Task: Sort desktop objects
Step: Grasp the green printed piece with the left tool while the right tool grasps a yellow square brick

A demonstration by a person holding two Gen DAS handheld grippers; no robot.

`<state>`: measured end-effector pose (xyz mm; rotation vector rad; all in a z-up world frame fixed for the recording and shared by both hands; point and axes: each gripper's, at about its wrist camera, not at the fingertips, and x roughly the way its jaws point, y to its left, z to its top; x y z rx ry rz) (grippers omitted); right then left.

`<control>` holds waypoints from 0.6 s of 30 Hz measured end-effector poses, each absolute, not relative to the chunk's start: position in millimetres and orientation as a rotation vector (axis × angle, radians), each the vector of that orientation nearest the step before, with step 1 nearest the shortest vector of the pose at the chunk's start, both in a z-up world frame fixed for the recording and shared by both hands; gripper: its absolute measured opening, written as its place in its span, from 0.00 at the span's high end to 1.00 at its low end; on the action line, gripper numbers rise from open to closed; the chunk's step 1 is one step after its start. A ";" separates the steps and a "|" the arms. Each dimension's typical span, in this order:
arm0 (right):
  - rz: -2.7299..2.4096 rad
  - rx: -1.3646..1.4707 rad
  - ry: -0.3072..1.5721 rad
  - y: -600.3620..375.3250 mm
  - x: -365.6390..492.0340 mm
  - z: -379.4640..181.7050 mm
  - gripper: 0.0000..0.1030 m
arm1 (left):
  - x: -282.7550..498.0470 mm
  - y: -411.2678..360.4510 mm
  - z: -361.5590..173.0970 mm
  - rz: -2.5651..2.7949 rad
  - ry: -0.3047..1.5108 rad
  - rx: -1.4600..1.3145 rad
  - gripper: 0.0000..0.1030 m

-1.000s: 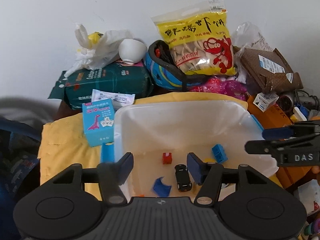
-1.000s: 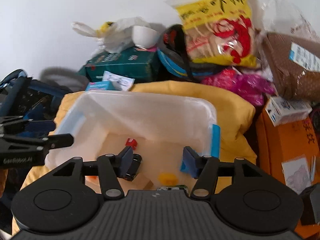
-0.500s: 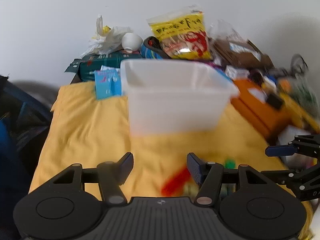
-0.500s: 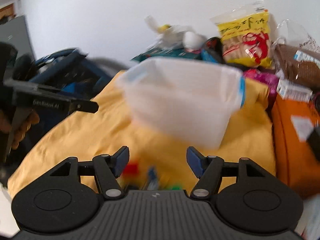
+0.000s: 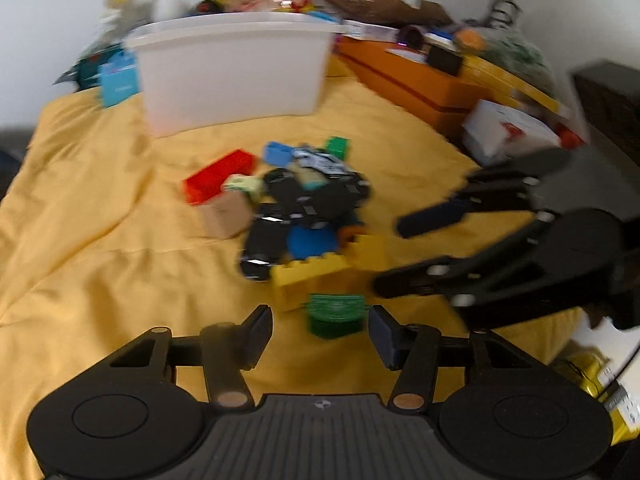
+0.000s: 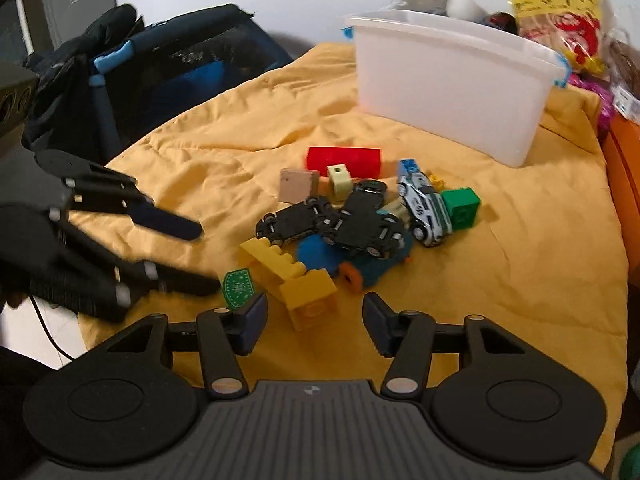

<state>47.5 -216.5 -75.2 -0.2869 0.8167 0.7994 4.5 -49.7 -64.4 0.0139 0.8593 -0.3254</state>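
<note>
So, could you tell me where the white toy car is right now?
In the right wrist view, the white toy car lies on the pile's right side, between the green block and black cars.

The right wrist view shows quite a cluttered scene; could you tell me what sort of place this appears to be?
Probably a room at home, not a lab: toys lie heaped on a yellow quilt-like cloth, a white plastic bin stands behind them, and a snack bag sits among household clutter against a plain wall.

yellow quilted cloth (image 6: 520,280) under all | heap of plastic toy bricks and black toy cars (image 6: 352,220) mid-cloth | white plastic bin (image 6: 452,80) behind heap (apart) | orange cardboard box (image 5: 408,80) right of bin
</note>
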 end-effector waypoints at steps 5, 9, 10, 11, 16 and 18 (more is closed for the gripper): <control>0.811 -0.311 0.808 -211.4 48.0 -80.5 0.47 | 9.9 -60.7 -77.0 -0.329 0.873 0.026 0.45; 0.818 -0.308 0.843 -208.1 58.3 -86.6 0.54 | 17.0 -61.1 -87.6 -0.344 0.896 0.003 0.52; 0.818 -0.306 0.850 -208.0 59.7 -87.7 0.55 | 18.0 -61.2 -89.1 -0.345 0.898 0.002 0.53; 0.820 -0.304 0.854 -208.4 60.4 -88.2 0.58 | 18.5 -60.4 -89.5 -0.347 0.894 -0.003 0.53; 0.813 -0.272 0.866 -214.6 63.7 -85.8 0.63 | 17.7 -53.1 -82.7 -0.339 0.870 -0.016 0.54; 0.793 -0.242 0.865 -221.2 65.5 -81.2 0.63 | 17.0 -46.1 -73.8 -0.330 0.852 -0.041 0.54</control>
